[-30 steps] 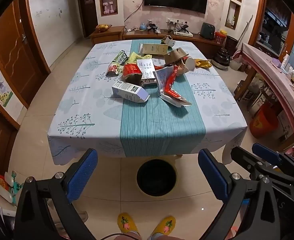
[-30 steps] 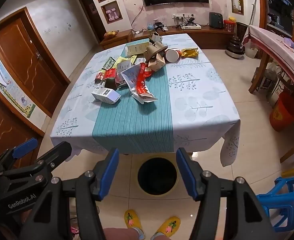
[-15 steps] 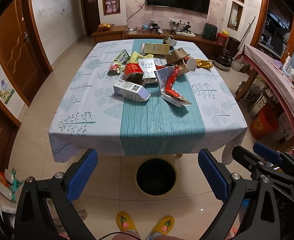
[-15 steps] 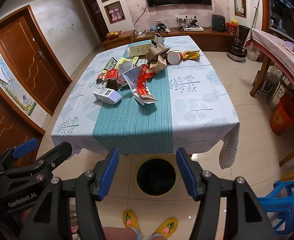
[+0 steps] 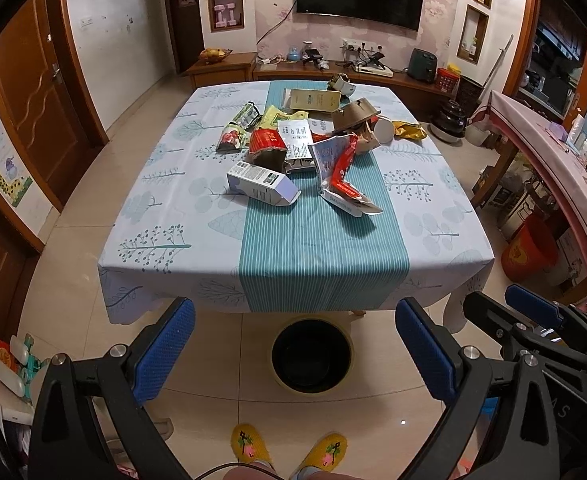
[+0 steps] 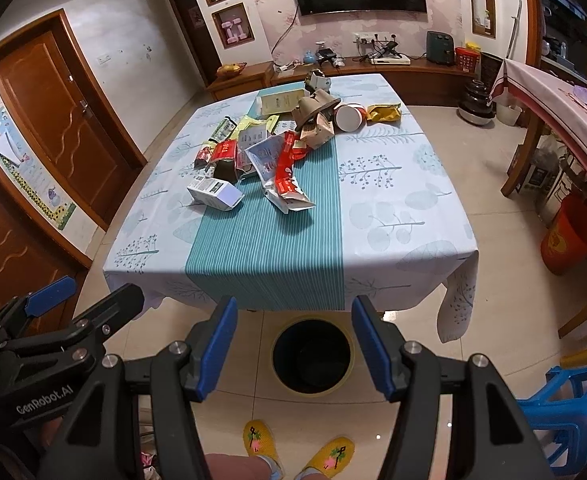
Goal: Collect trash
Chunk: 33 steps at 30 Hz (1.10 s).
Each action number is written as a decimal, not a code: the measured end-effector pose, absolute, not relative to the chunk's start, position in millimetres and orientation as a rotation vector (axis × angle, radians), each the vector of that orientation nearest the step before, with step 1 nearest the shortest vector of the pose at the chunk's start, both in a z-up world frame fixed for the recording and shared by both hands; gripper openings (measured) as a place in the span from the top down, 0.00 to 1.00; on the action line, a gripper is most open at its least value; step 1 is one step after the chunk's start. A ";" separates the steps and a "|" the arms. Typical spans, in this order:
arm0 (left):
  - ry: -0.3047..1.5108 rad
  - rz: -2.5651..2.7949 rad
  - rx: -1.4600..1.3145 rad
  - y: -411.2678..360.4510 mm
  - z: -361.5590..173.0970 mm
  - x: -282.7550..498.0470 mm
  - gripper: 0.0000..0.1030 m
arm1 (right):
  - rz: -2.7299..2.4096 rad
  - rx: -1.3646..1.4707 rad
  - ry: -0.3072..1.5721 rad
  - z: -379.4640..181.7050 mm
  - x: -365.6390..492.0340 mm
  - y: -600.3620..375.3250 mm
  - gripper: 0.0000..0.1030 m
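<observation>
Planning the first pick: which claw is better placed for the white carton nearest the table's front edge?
Left, marginally. Both claws are open and empty, held short of the table. The white carton lies left of the teal centre stripe, on the left claw side; the right claw would have to cross over.

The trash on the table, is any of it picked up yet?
Not yet. Nothing looks done: the bin on the floor by the table looks empty inside. Nothing is in hand: the left gripper and right gripper both have open jaws, short of the table. Left to do: the whole pile, from the white box to the paper cup.
</observation>
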<state>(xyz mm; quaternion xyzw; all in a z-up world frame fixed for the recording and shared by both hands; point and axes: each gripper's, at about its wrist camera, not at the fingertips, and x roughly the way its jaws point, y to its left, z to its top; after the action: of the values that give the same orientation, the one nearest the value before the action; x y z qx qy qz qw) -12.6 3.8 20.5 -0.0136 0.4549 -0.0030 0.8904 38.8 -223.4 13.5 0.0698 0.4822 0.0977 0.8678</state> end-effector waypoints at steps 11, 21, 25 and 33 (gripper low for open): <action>0.941 0.031 -0.035 4.4 25.7 -6.7 0.04 | 0.230 0.142 0.999 22.0 50.3 -221.6 0.42; 0.922 0.062 -0.030 4.8 33.9 -1.2 0.04 | 0.261 0.139 0.979 22.8 59.3 -222.6 0.42; 0.916 0.075 -0.029 6.6 39.1 0.9 0.04 | 0.274 0.138 0.970 25.1 62.8 -221.4 0.42; 0.905 0.078 -0.029 11.6 45.8 7.7 0.04 | 0.287 0.141 0.964 27.5 71.5 -218.2 0.42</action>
<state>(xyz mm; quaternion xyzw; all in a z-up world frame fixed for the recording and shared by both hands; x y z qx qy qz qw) 7.7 11.6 45.8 -0.0142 0.4372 0.0378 0.8985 71.5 -218.2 27.5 0.0677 0.4614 0.1372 0.8739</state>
